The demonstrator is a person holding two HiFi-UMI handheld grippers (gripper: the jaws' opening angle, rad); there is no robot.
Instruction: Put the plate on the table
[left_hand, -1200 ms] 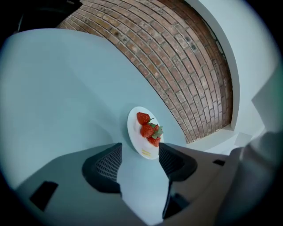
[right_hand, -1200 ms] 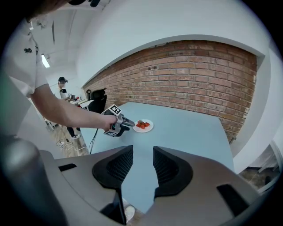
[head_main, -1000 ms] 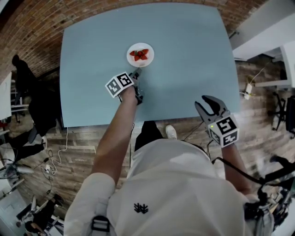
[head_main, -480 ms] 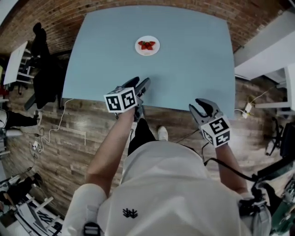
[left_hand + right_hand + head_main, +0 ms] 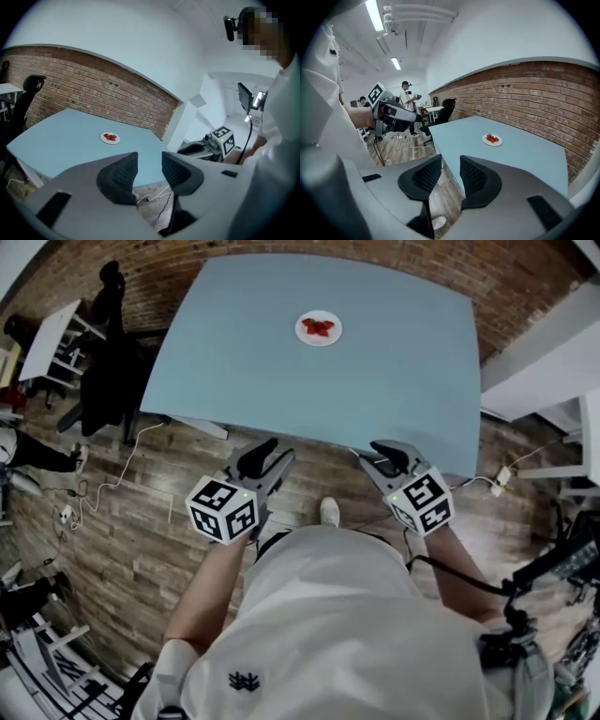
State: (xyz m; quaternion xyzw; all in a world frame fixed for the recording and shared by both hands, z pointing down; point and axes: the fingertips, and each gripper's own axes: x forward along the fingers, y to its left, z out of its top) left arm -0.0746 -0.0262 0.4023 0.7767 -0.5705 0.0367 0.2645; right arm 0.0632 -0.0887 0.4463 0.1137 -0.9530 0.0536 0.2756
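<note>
A small white plate point(image 5: 319, 329) with strawberries sits on the far half of the light blue table point(image 5: 281, 381). It also shows in the left gripper view as the plate point(image 5: 110, 138) and in the right gripper view as the plate point(image 5: 492, 139). My left gripper point(image 5: 274, 458) hangs over the wooden floor just short of the table's near edge. Its jaws are closing with nothing between them, and a gap still shows at the left gripper point(image 5: 149, 168). My right gripper point(image 5: 377, 458) is level with it, and the right gripper point(image 5: 450, 174) holds nothing, its jaws slightly apart.
A black office chair point(image 5: 108, 362) and a white desk point(image 5: 47, 338) stand left of the table. Cables point(image 5: 103, 488) trail on the wooden floor. A brick wall point(image 5: 281, 259) runs behind the table, white furniture point(image 5: 553, 371) stands to its right. People point(image 5: 407, 101) stand far off.
The person has stepped back from the table. My left gripper has come off the tabletop near the plate and drawn back past the near edge. The plate stays where it was.
</note>
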